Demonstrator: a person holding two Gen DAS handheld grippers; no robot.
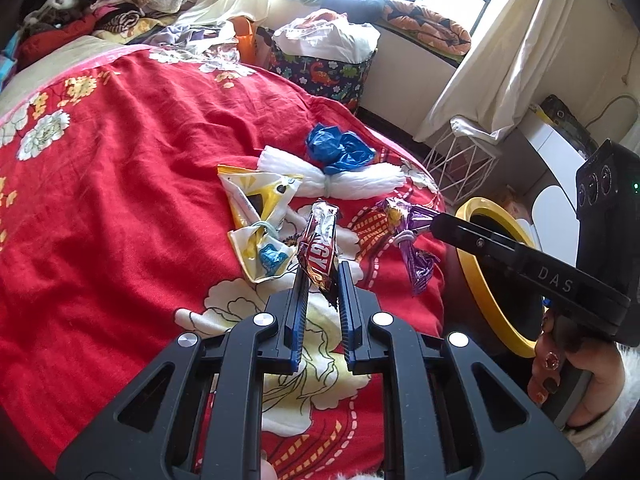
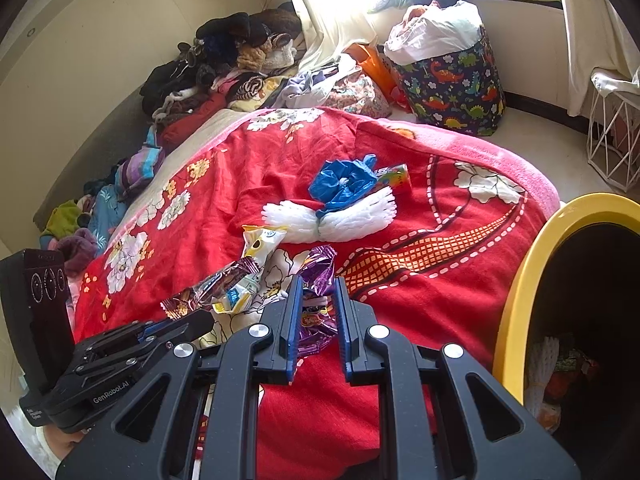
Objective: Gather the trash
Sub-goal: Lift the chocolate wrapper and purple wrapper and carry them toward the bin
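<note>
On the red floral bedspread point(image 1: 120, 184) lie several pieces of trash. My left gripper point(image 1: 323, 270) is shut on a shiny red and silver snack bar wrapper point(image 1: 320, 240) and holds it upright. My right gripper point(image 2: 316, 284) is shut on a purple wrapper point(image 2: 318, 268), which also shows in the left wrist view point(image 1: 412, 240). A yellow and white snack bag point(image 1: 260, 216) lies left of the bar. White foam netting point(image 1: 344, 178) and a crumpled blue plastic bag point(image 1: 340, 148) lie further back. The yellow-rimmed bin point(image 2: 520, 280) stands at the bed's right edge.
A dinosaur-print basket point(image 2: 452, 88) with white bags stands on the floor beyond the bed. A white wire basket point(image 2: 612, 136) stands at right. Piled clothes point(image 2: 224, 60) line the wall at the bed's far side. A small colourful tube point(image 2: 394, 174) lies by the blue bag.
</note>
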